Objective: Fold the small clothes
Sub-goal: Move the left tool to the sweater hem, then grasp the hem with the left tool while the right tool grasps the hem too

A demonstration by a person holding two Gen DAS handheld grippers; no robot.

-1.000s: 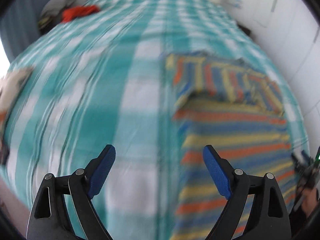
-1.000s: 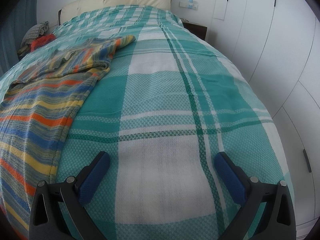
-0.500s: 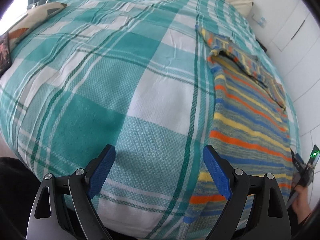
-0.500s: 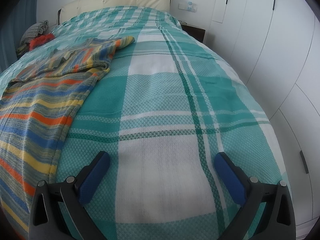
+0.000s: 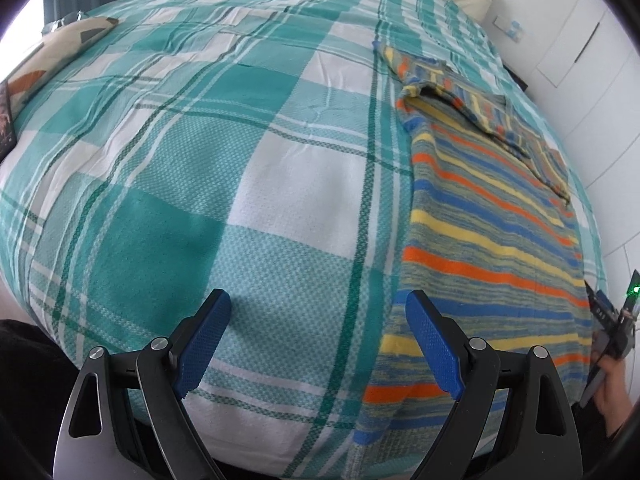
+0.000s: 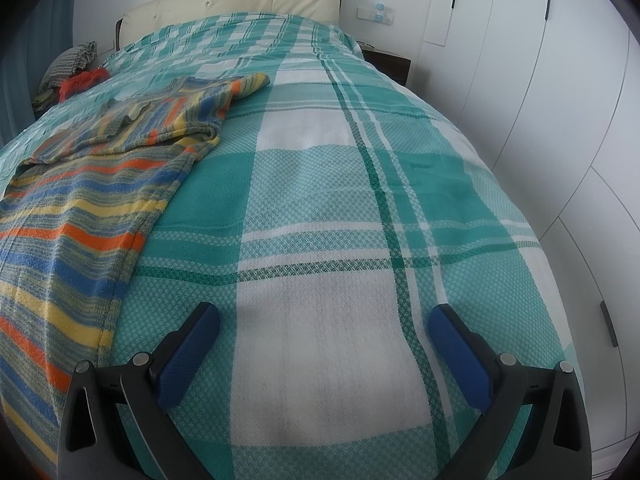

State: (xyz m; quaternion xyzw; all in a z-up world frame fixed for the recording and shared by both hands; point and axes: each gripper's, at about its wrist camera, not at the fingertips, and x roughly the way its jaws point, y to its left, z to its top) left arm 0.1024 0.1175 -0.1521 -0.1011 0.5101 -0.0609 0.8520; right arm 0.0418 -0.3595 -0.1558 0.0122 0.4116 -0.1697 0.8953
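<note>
A striped knit sweater [image 5: 488, 216] in orange, blue, yellow and grey lies flat on the teal plaid bedspread [image 5: 240, 168], its sleeve folded across the far end. In the right wrist view the sweater [image 6: 80, 216] lies at the left. My left gripper [image 5: 320, 336] is open and empty above the bed's near edge, its right finger over the sweater's left hem. My right gripper [image 6: 324, 352] is open and empty over bare bedspread [image 6: 360, 200], right of the sweater. The right gripper's tip [image 5: 612, 320] shows at the right edge of the left wrist view.
A red garment [image 6: 82, 80] and other clothes lie by the headboard [image 6: 240, 0] at the far left. A patterned cushion [image 5: 60, 52] lies on the bed's left side. White wardrobe doors [image 6: 560, 120] stand close along the bed's right side.
The left gripper has pulled back toward the foot of the bed and steadied, so the sweater's near hem now shows by its right finger. The right gripper has barely moved.
</note>
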